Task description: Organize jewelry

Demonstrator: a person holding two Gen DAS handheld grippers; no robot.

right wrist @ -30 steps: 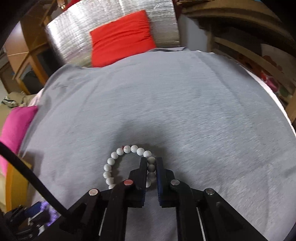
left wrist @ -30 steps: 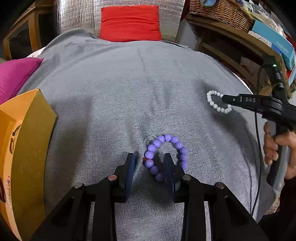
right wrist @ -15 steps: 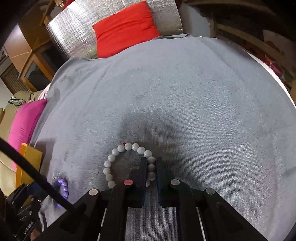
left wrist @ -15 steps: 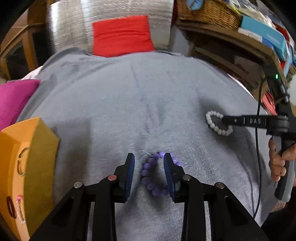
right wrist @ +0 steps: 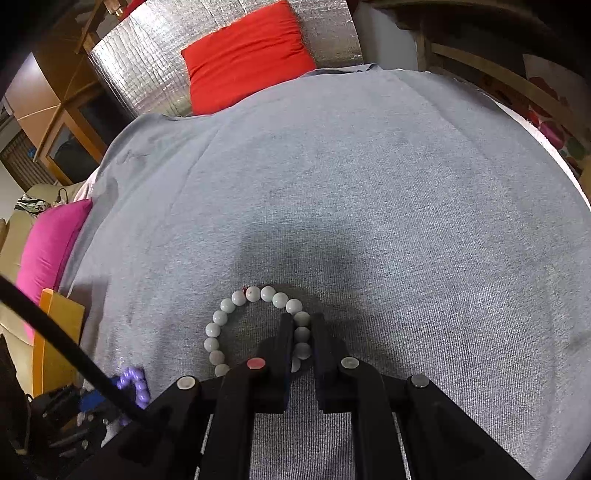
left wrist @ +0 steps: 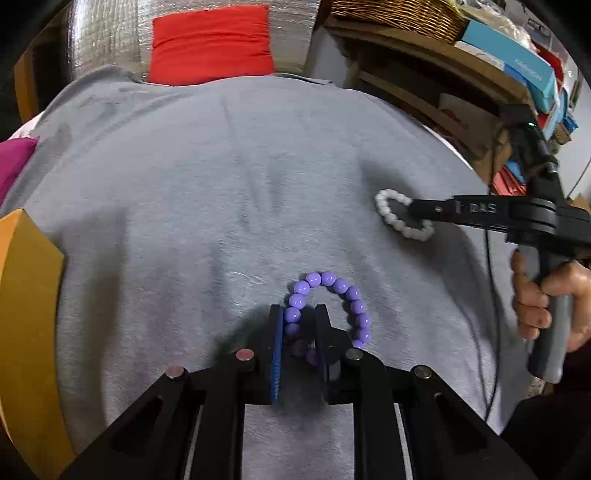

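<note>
My left gripper (left wrist: 298, 314) is shut on the left side of a purple bead bracelet (left wrist: 343, 291), just above the grey cloth (left wrist: 221, 184). My right gripper (right wrist: 302, 321) is shut on a white bead bracelet (right wrist: 236, 299) and holds it above the cloth. The right gripper (left wrist: 415, 214) and the white bracelet (left wrist: 388, 218) also show at the right of the left wrist view. The purple bracelet (right wrist: 135, 384) shows at the lower left of the right wrist view. An orange box (left wrist: 26, 314) stands at the cloth's left edge.
A red cushion (left wrist: 210, 44) leans on a silver quilted panel at the back. A pink cushion (right wrist: 48, 243) lies at the left. Wooden shelves with a wicker basket (left wrist: 399, 14) and boxes stand at the right.
My left gripper has closed its fingers on the purple bracelet, which it straddled open before. My right gripper keeps hold of the white bracelet and has shifted slightly.
</note>
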